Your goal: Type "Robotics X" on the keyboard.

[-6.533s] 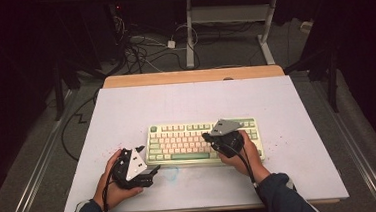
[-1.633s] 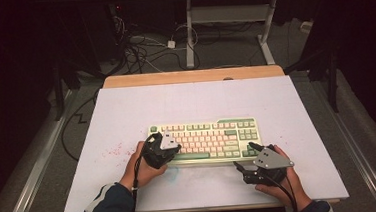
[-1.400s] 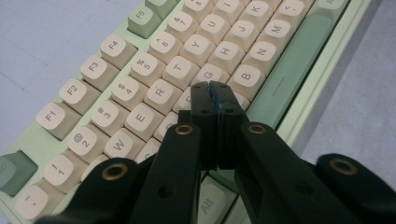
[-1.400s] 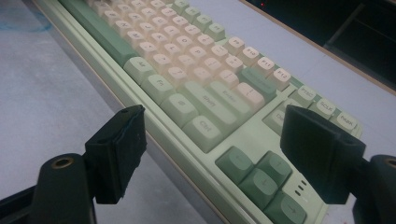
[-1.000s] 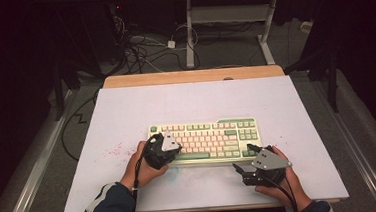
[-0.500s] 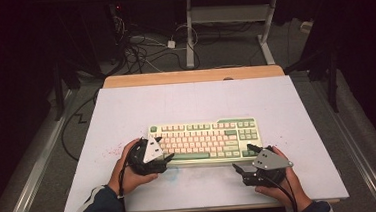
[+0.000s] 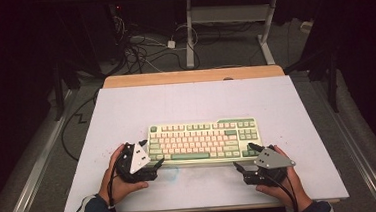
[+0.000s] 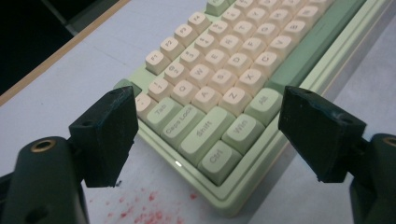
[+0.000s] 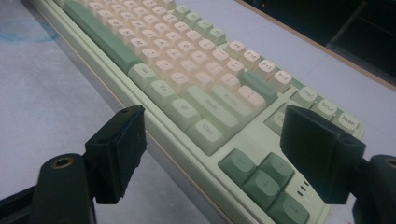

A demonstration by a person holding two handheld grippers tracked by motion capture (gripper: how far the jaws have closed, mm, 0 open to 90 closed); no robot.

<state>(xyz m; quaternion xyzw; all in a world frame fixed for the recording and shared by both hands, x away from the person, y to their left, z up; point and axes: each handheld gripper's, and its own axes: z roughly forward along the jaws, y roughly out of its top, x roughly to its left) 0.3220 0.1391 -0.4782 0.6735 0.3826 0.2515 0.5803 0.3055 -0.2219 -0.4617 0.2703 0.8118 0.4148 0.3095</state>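
A pale green keyboard (image 7: 203, 140) with cream and green keys lies flat in the middle of the white table (image 7: 126, 110). My left gripper (image 7: 151, 152) rests at the keyboard's front left corner, open, its jaws either side of the Ctrl and Shift corner (image 8: 210, 158) without touching it. My right gripper (image 7: 243, 155) sits off the front right corner, also open. In the right gripper view the keyboard's arrow keys (image 9: 261, 177) lie between the spread jaws of the right gripper (image 9: 215, 154). In the left gripper view the left gripper (image 8: 210, 135) holds nothing.
Red specks (image 8: 140, 210) mark the table by the keyboard's left corner, and a faint blue smear (image 9: 28, 32) lies in front of it. A wooden strip (image 7: 194, 76) edges the table's far side. Cables (image 7: 142, 49) and desk legs (image 7: 266, 35) are on the floor beyond.
My left gripper has drawn back left and toward me, off the keyboard's left end to its front corner. The right gripper has stayed at the front right. The keyboard has not moved.
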